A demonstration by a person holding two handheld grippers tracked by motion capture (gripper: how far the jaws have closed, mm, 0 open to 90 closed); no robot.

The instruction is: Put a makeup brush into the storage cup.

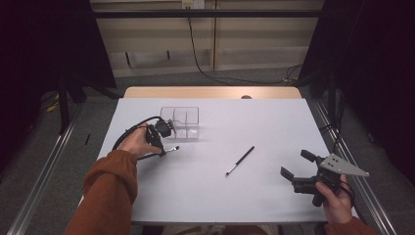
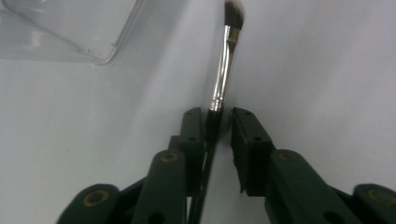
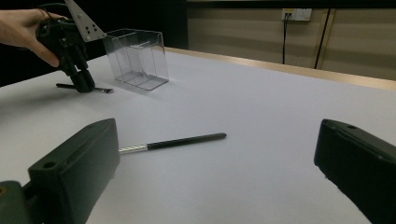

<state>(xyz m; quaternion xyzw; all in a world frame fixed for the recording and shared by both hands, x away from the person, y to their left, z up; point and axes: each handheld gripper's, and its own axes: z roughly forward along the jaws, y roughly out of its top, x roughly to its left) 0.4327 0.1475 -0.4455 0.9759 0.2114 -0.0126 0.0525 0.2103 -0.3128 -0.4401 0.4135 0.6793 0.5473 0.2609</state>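
Left gripper on a brush

My left gripper (image 2: pixel 218 122) straddles the brush (image 2: pixel 223 70) near the table's (image 1: pixel 205 191) left edge, jaws narrow, one touching; right gripper (image 1: pixel 297 168) wide.

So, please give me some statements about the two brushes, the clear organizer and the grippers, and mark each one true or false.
1. The left gripper has its jaws around the handle of a makeup brush. True.
2. That brush is already inside the clear organizer. False: it lies on the table, beside the organizer.
3. The right gripper holds the second brush. False: its jaws are wide open and that brush lies apart on the table.
4. The organizer has dividers. True.
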